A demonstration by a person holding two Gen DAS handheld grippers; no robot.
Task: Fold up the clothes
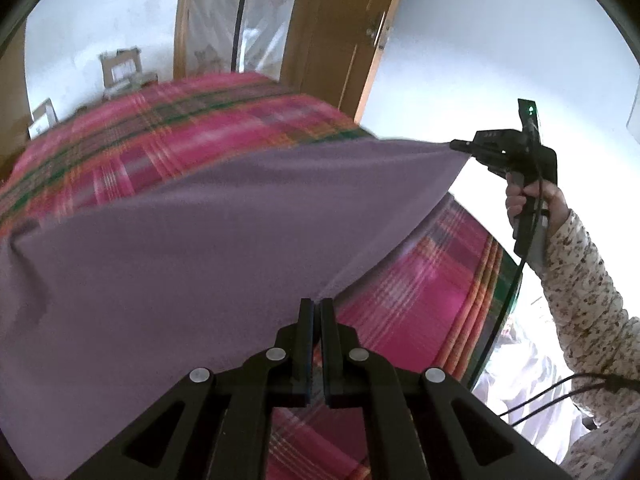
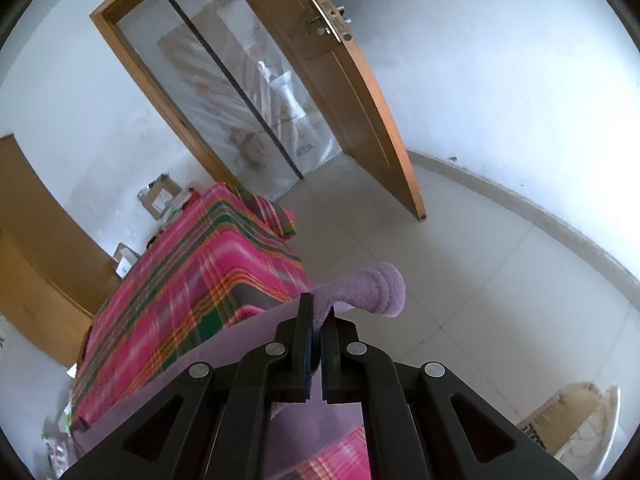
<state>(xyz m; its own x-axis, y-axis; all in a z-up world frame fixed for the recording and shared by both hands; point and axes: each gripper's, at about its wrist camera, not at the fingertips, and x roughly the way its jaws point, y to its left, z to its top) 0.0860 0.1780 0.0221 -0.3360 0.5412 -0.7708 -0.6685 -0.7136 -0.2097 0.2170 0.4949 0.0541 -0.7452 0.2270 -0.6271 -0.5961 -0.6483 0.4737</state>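
Left wrist view, nearest item: left gripper (image 1: 317, 303), jaws closed to a thin slit, pinching an edge of the purple garment (image 1: 192, 248) right at the tips.

Item: purple garment. Plain mauve fleece-like cloth, stretched between the two grippers as a taut edge, with the rest of it draped down over the bed to the left. Creases gather at its far left.

Item: right gripper (image 1: 460, 145), seen to the right across the span of cloth, held by a hand (image 1: 528, 200) in a floral sleeve (image 1: 588, 304). Its jaws are clamped on a corner of the garment; in the right wrist view the same gripper (image 2: 317, 308) shows a rolled tuft of cloth (image 2: 376, 288) standing past the tips.

Item: bed with pink plaid cover (image 1: 160, 136), beneath and beyond the garment.

Item: cardboard boxes (image 2: 158, 200) against the wall beyond the bed; wooden door (image 2: 352, 100) open, farthest back.

Step in hand, as judged: the garment edge is lifted and spread, ready to be carried over for a fold.

Next move calls for: both grippers travelling together at even tension, bringing the held edge across to the opposite edge, lowering it flat on the bed, then letting go.
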